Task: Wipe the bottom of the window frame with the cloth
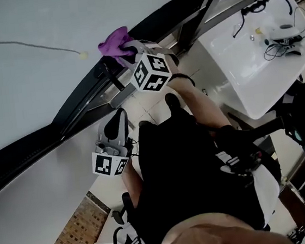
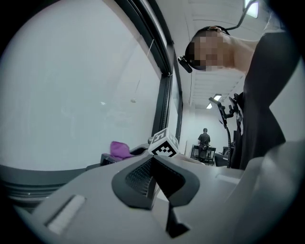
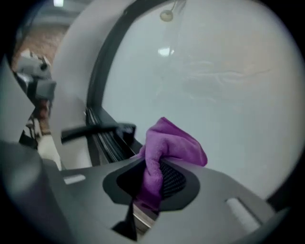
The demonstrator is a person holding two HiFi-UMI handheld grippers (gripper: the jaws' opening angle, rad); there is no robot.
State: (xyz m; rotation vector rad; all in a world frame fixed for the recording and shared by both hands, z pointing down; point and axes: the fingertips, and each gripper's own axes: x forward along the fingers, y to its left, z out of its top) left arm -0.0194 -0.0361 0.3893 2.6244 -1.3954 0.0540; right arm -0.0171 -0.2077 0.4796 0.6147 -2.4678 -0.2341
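Now the right gripper (image 3: 151,183) is clamping the purple cloth (image 3: 172,143) firmly at the centre of its view, close by the window frame (image 3: 102,145); pressing the bunched end down into the bottom track is probably wiping best; the black handle (image 3: 95,129) at left is standing in the way; the left gripper (image 2: 153,177) is hanging closed, gripping nothing

1. The cloth (image 3: 169,147) is bright purple.
2. The window frame (image 1: 85,107) is black, and its pane (image 1: 22,84) is pale grey-white.
3. The cube (image 1: 151,72) on the right gripper (image 1: 128,53) is white with black square markers, as is the cube (image 1: 111,165) on the left gripper (image 1: 120,117).
4. The right gripper's fingers (image 3: 175,180) are dark with a fine mesh pattern.
5. The brick-patterned surface (image 1: 73,240) is reddish brown.
6. The counter (image 1: 245,75) is white.
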